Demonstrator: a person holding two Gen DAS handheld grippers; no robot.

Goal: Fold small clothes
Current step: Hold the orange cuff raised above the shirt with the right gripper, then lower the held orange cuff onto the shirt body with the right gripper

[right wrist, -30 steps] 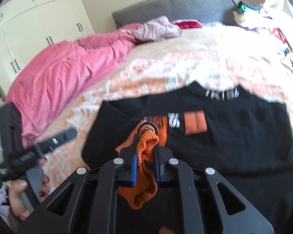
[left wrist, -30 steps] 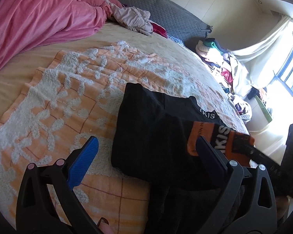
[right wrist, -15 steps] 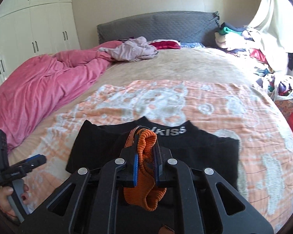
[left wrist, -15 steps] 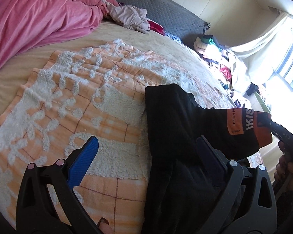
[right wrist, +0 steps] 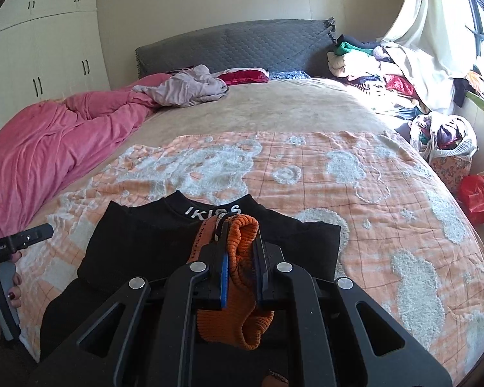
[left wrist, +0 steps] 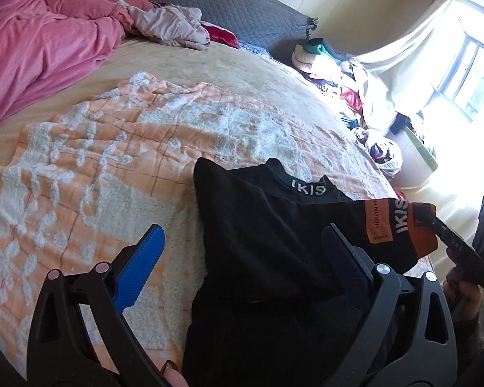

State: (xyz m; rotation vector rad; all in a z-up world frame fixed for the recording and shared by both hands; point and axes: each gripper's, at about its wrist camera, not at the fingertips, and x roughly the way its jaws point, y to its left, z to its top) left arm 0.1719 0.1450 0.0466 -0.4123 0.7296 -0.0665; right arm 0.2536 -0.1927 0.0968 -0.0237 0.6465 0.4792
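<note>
Black sweatshirt (right wrist: 164, 242) spread on orange-and-white blanket (right wrist: 355, 180), its orange ribbed cuff (right wrist: 242, 277) clamped between closed jaws of right gripper (right wrist: 240, 258), sleeve lifted, left gripper (left wrist: 242, 248) held wide apart above the sweatshirt.

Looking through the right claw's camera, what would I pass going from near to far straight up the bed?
Right claw shut on the orange cuff → black sweater → orange-and-white blanket → beige bedspread → grey headboard.
</note>
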